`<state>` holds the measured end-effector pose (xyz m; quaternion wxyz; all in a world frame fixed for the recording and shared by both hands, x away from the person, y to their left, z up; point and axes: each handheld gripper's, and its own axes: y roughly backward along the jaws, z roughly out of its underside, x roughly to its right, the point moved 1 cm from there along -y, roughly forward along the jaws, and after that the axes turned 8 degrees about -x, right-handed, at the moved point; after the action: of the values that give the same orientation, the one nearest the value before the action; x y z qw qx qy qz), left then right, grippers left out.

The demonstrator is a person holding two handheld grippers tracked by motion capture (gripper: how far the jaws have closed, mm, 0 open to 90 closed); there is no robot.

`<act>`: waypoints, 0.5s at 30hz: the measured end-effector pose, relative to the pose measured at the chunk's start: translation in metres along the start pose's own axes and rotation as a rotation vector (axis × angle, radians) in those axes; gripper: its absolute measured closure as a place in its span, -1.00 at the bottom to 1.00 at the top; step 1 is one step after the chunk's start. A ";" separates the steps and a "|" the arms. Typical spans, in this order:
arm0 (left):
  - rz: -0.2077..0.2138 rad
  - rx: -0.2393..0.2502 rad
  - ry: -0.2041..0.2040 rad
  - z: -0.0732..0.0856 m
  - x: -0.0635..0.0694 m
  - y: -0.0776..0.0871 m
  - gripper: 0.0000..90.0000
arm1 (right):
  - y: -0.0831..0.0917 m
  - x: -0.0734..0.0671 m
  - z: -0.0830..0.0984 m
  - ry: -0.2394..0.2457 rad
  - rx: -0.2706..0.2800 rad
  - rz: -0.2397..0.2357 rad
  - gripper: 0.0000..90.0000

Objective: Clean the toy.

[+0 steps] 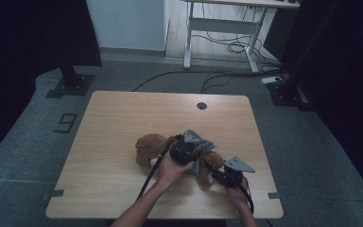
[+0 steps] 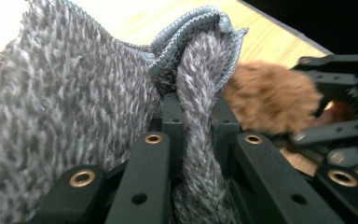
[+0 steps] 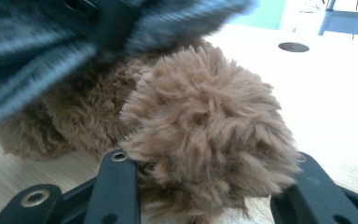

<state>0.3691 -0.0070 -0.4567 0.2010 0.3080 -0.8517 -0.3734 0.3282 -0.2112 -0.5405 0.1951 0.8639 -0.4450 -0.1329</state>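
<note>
At centre of the table, left tongs pinch a grey cloth; right tongs clamp the brown plush toy, lower right.

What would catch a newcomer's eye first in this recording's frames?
The fluffy brown plush toy lying near the middle of the wooden table, with both hands working on it. The left gripper is shut on a fold of grey knitted cloth held over the toy, while the right gripper clamps a furry brown limb of it at the toy's right end.
</note>
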 end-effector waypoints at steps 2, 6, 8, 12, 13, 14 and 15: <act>-0.015 0.008 0.014 0.004 -0.009 0.009 0.78 | 0.000 0.000 0.000 0.011 0.002 0.003 0.28; -0.094 0.010 0.048 0.016 -0.037 0.030 0.78 | 0.000 0.001 0.001 0.018 0.005 0.000 0.28; -0.054 0.008 0.089 0.026 -0.054 0.035 0.78 | 0.000 0.003 0.002 0.017 0.010 -0.010 0.28; 0.003 0.039 0.116 0.041 -0.067 0.047 0.79 | -0.002 0.000 0.001 0.023 0.007 -0.014 0.28; 0.004 0.042 0.114 0.043 -0.067 0.049 0.79 | -0.002 0.000 0.001 0.021 0.004 -0.013 0.28; 0.005 0.047 0.114 0.044 -0.067 0.051 0.79 | -0.002 0.001 0.001 0.023 0.001 -0.012 0.28; 0.007 0.052 0.117 0.045 -0.067 0.052 0.79 | -0.001 0.001 0.002 0.023 0.000 -0.013 0.28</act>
<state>0.3726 0.0890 -0.4534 0.2439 0.3313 -0.8490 -0.3316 0.3290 -0.2116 -0.5428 0.1992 0.8683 -0.4370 -0.1240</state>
